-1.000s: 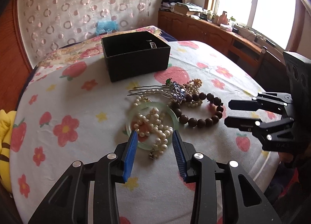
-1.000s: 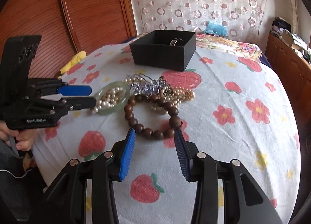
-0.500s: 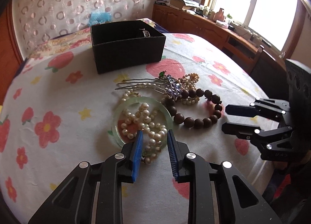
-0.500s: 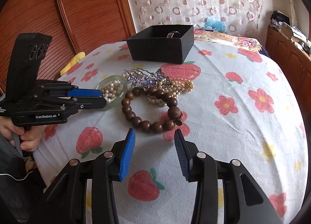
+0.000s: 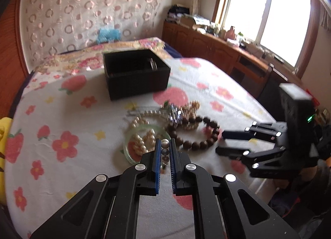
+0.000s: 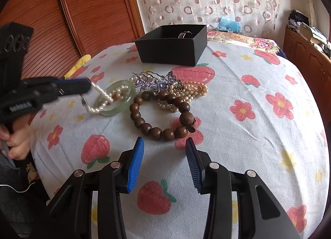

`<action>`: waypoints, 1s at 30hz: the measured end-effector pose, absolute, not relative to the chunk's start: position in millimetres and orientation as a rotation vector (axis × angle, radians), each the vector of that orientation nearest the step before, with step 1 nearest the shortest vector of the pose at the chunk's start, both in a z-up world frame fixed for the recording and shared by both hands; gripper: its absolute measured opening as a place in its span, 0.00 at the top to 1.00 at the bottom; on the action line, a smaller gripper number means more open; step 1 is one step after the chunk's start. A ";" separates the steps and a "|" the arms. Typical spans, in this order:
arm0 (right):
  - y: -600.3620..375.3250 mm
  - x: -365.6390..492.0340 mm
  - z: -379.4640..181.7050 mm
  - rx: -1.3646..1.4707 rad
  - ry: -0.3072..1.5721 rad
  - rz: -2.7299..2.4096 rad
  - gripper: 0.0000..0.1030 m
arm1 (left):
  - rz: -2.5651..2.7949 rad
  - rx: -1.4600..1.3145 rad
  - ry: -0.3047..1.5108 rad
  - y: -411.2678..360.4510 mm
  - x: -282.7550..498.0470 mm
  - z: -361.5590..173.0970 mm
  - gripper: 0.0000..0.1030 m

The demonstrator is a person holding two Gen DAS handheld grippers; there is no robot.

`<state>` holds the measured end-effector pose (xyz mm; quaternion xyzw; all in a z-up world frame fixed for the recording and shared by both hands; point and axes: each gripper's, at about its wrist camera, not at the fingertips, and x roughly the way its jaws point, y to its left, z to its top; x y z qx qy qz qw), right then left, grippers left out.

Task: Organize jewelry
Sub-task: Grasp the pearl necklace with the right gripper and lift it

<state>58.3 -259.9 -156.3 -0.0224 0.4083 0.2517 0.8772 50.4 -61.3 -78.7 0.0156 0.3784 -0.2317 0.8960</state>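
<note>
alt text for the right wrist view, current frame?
The left gripper, shut on a white pearl strand, lifts it from a pale green bangle on a strawberry-print cloth. The open right gripper hovers in front of a brown bead bracelet; a black box stands behind.

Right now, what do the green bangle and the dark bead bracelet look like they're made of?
The green bangle looks like jade or glass: pale, translucent, glossy. The dark bead bracelet looks like polished wood: brown, opaque, with a soft sheen. The pictures can't confirm either.
</note>
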 end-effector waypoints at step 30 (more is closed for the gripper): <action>-274.3 157.8 -144.7 -0.070 0.889 0.495 0.66 | -0.436 -0.013 0.474 -20.7 39.5 51.9 0.93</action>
